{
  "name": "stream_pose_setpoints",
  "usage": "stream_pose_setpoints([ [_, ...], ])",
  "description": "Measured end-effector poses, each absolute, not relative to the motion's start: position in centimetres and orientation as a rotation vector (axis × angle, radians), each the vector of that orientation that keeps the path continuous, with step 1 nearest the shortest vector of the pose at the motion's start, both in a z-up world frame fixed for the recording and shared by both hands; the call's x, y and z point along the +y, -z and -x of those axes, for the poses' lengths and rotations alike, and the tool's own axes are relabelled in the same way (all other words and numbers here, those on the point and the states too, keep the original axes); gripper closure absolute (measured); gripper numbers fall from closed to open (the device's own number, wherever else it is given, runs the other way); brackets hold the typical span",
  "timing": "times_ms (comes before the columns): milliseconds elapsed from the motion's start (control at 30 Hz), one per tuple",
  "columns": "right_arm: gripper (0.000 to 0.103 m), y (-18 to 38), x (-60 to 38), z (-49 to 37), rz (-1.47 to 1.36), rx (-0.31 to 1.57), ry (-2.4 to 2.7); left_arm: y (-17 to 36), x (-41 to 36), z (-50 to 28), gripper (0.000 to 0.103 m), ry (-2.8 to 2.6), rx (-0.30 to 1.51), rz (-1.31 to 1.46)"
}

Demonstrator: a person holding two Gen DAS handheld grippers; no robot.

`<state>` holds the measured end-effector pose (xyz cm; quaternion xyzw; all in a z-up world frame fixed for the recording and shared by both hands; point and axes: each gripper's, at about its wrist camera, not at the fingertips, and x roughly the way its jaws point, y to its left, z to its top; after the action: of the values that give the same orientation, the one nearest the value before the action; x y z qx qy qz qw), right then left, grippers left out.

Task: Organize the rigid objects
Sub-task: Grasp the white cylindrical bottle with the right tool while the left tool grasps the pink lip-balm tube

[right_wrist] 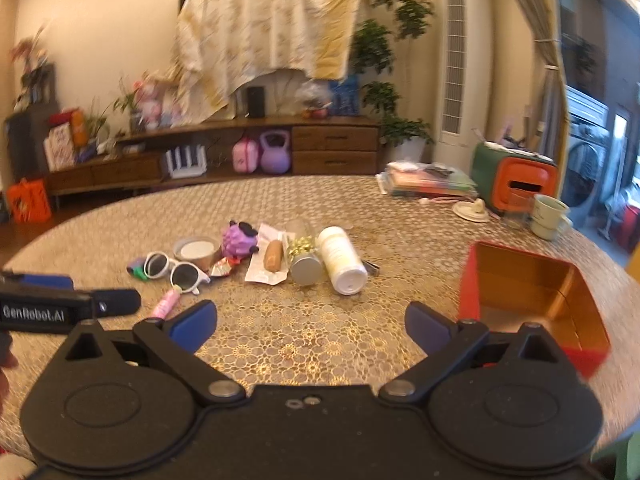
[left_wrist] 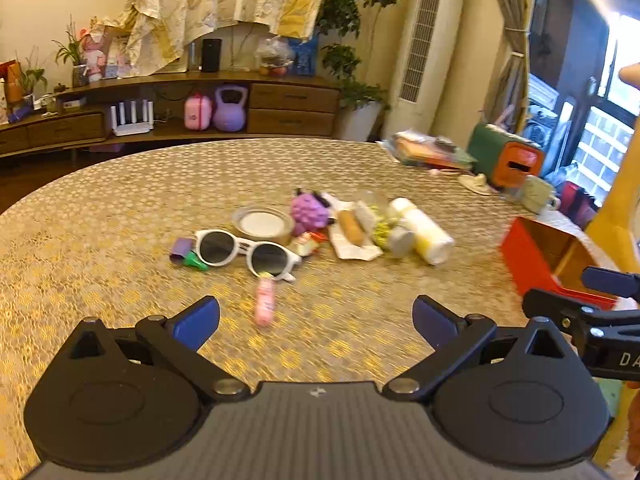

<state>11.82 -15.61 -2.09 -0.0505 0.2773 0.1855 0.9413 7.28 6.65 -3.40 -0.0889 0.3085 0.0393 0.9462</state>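
A pile lies mid-table: white sunglasses [left_wrist: 246, 253] [right_wrist: 174, 270], a tape roll [left_wrist: 263, 224] [right_wrist: 196, 252], a purple grape toy [left_wrist: 310, 210] [right_wrist: 239, 240], a sausage on a wrapper [left_wrist: 351, 226] [right_wrist: 273, 256], a clear jar with a silver lid [left_wrist: 394, 232] [right_wrist: 304, 262], a white bottle [left_wrist: 424, 230] [right_wrist: 342, 260] and a pink tube [left_wrist: 265, 302] [right_wrist: 166, 305]. An open red box [left_wrist: 550, 258] [right_wrist: 532, 296] stands at the right. My left gripper [left_wrist: 316, 320] is open and empty above the cloth near the pink tube. My right gripper [right_wrist: 310, 326] is open and empty beside the box.
A green and orange case [left_wrist: 506, 156] [right_wrist: 514, 178], stacked books [left_wrist: 430, 150] [right_wrist: 428, 182], a small dish [right_wrist: 472, 210] and mugs [right_wrist: 550, 216] sit at the far right of the round table [left_wrist: 120, 208]. A wooden sideboard [left_wrist: 200, 108] stands behind.
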Motion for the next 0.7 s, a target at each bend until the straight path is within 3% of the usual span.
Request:
stream_pose_setpoints([
  [233,0.011,4.3,-14.7,-17.7,0.142,0.591,-0.377,5.5,7.9,-11.4,0.0,-0.079,0.671,0.17],
  [700,0.038,8.7,-13.5,-28.4,0.185,0.706,-0.351,9.3,8.6,-16.0,0.003,-0.126,0.724,0.143],
])
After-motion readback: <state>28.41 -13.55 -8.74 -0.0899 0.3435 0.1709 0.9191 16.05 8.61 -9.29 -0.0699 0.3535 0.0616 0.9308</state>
